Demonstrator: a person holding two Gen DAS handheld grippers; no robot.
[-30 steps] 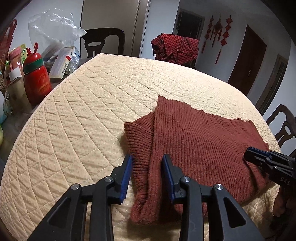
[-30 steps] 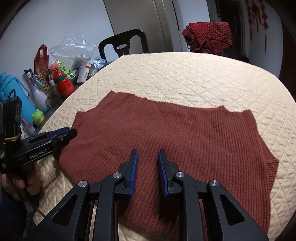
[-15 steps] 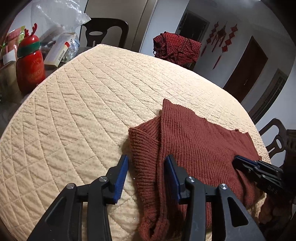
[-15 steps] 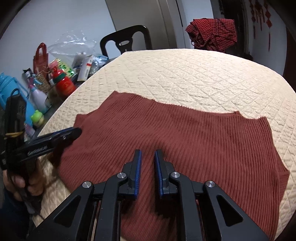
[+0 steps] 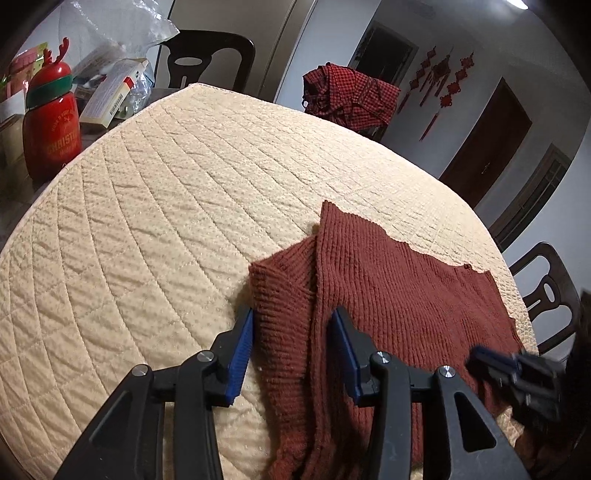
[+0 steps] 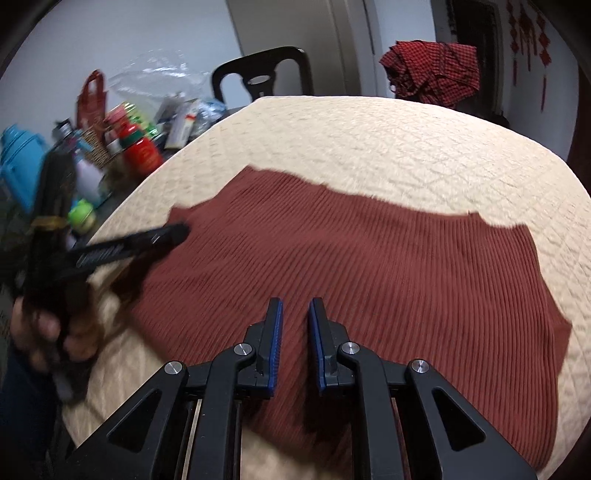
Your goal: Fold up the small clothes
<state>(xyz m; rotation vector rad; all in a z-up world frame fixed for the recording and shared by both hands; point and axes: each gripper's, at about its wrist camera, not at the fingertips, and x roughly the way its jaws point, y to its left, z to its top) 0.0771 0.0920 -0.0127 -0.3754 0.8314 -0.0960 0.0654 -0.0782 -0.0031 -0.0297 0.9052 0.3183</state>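
Your left hand-held gripper (image 5: 291, 343) sits low over the near left part of the rust-red knit garment (image 5: 399, 306), its blue pads (image 5: 239, 349) standing apart with the folded-in sleeve strip lying between them; the pads do not press on the knit. Your right hand-held gripper (image 6: 295, 343) hangs over the near middle of the same garment, its 2 pads drawn close together with only a narrow gap, and nothing is pinched between them. In the right wrist view your left hand (image 6: 44, 332) shows blurred at the left edge, wrapped around the other tool's handle. The garment lies spread flat on the cream quilted cover (image 5: 155, 229) of the desk, ribs running away from you, with its left sleeve turned inward over the body and its far edge uneven. Beyond the garment the quilted cover runs bare to the far rim. At the far left, off the cover, stands a red bottle (image 5: 51, 122) with a green band and antlers on its cap, among boxes and a clear plastic bag (image 5: 122, 26). A dark chair (image 5: 207, 55) stands behind the desk, and a red checked cloth (image 5: 347, 96) is heaped on another chair farther right.
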